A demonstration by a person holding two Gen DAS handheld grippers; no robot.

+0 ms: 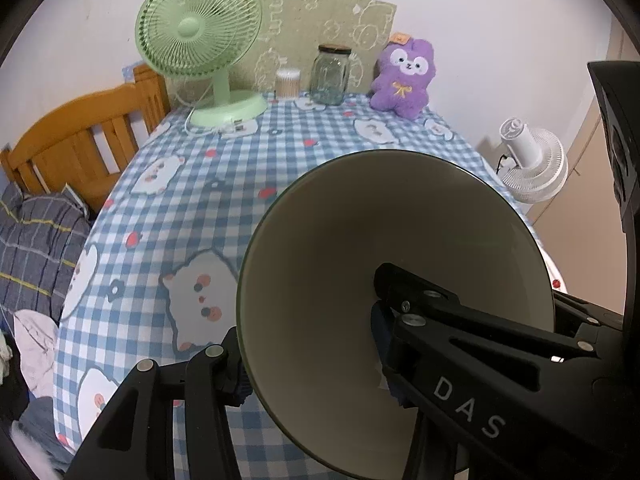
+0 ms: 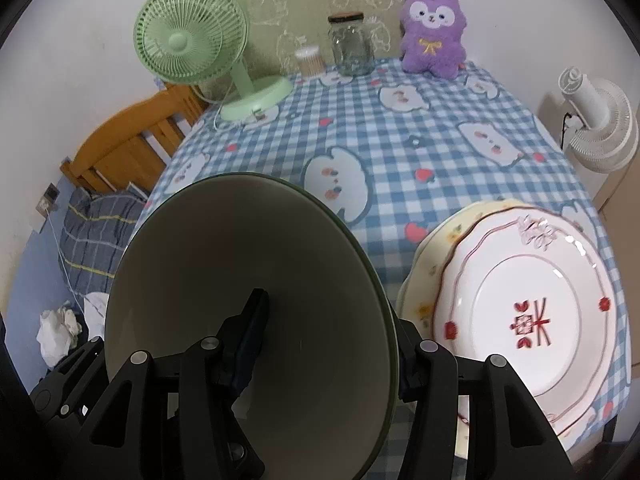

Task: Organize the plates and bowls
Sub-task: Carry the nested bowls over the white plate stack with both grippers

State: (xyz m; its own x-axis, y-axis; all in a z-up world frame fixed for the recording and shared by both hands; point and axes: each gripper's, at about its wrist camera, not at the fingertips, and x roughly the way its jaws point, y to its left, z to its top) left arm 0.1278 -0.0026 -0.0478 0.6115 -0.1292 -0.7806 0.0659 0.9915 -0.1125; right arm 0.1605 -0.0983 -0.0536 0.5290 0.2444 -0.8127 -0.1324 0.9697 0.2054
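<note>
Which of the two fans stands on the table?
The green fan, standing on the checked tablecloth at the back left. The white fan sits off the table's right side.

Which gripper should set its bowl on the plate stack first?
Probably right. The right gripper holds its bowl right beside the plate stack; the left wrist view shows no plates near the left gripper's bowl.

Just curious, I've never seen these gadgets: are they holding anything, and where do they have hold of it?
Yes: the bowl. Each tool, left and right, clamps its rim, one finger inside and one outside, on opposite sides.
</note>
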